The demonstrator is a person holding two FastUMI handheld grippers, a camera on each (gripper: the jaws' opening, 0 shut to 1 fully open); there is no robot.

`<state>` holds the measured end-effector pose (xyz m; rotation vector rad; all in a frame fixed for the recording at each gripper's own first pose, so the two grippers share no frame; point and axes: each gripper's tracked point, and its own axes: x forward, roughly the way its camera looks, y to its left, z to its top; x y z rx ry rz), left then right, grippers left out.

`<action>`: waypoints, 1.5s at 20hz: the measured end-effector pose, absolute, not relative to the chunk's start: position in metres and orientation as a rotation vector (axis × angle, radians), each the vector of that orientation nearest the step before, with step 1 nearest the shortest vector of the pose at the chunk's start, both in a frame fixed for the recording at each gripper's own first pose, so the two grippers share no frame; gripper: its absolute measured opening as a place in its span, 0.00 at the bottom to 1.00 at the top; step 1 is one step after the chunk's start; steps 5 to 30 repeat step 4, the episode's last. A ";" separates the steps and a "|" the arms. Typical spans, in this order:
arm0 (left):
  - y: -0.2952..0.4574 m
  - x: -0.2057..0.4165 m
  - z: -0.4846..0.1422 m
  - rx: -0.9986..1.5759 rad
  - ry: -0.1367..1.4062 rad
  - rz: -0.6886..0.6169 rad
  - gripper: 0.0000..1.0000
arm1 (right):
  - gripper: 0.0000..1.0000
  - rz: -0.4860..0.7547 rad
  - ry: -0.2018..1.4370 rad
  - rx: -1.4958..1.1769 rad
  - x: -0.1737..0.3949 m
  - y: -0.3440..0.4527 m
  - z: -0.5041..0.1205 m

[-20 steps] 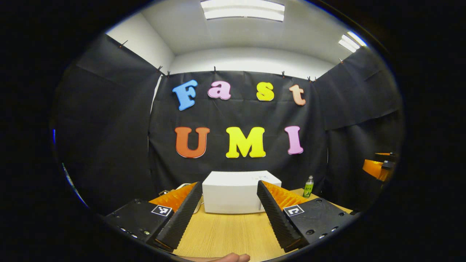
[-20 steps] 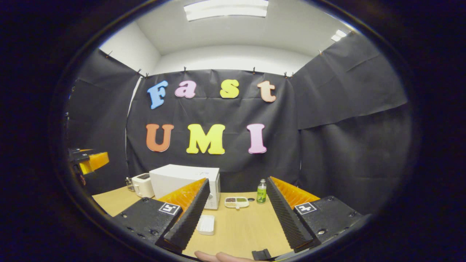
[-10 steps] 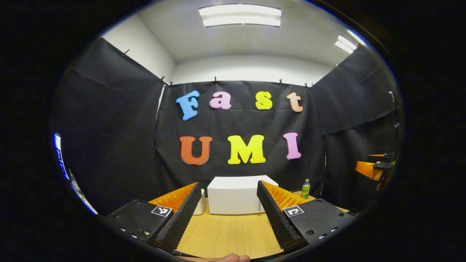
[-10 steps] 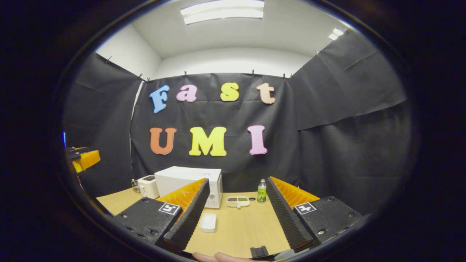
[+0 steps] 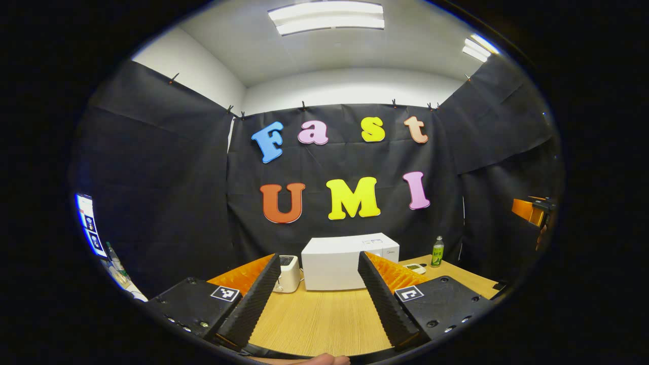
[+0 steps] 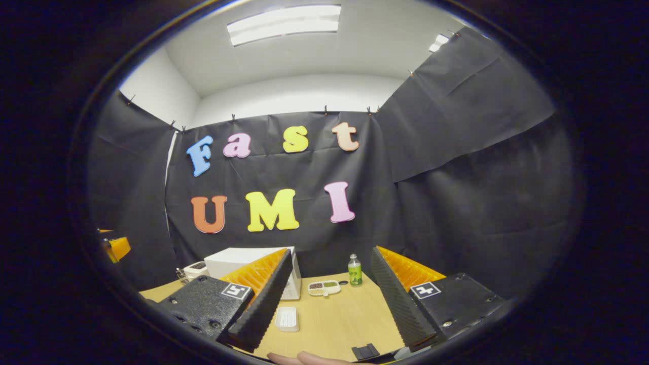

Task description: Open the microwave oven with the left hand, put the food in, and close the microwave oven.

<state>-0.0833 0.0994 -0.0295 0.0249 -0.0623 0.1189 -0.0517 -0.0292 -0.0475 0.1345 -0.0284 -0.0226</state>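
So far we hold both grippers back from the work, raised above the near part of the table (image 5: 314, 324), and nothing on it looks disturbed. The microwave (image 5: 345, 263) stands at the far edge against the black cloth with its door shut; from the left gripper view it sits almost dead ahead between our fingers, which we judge is deliberate, since this hand has to open the door. A toaster (image 5: 288, 274) stands just beside it on one side, and a green bottle (image 5: 437, 252) stands farther off on the other.

The food seems to be the small divided dish (image 6: 325, 287) of dark and green bits, lying on the table between the microwave (image 6: 243, 261) and the bottle (image 6: 354, 271), roughly ahead of the right gripper. A white ridged tray (image 6: 287, 319) lies nearer to us, and a small black clip (image 6: 365, 351) sits at the near edge.

The left gripper (image 5: 319, 296) has its fingers wide apart, holding and touching nothing. The right gripper (image 6: 329, 299) is the same: spread wide, empty, well apart from the dish. We judge the task not yet begun: the first move is to bring the left fingers forward to the door, whose handle we cannot make out from here
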 end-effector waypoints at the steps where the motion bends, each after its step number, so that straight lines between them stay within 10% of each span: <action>1: 0.100 -0.085 -0.031 0.015 -0.063 0.117 0.84 | 0.99 -0.015 -0.025 0.133 -0.052 -0.027 -0.048; 30: 0.104 -0.086 -0.035 -0.002 -0.060 0.118 0.84 | 0.91 0.002 -0.020 0.127 -0.053 -0.023 -0.048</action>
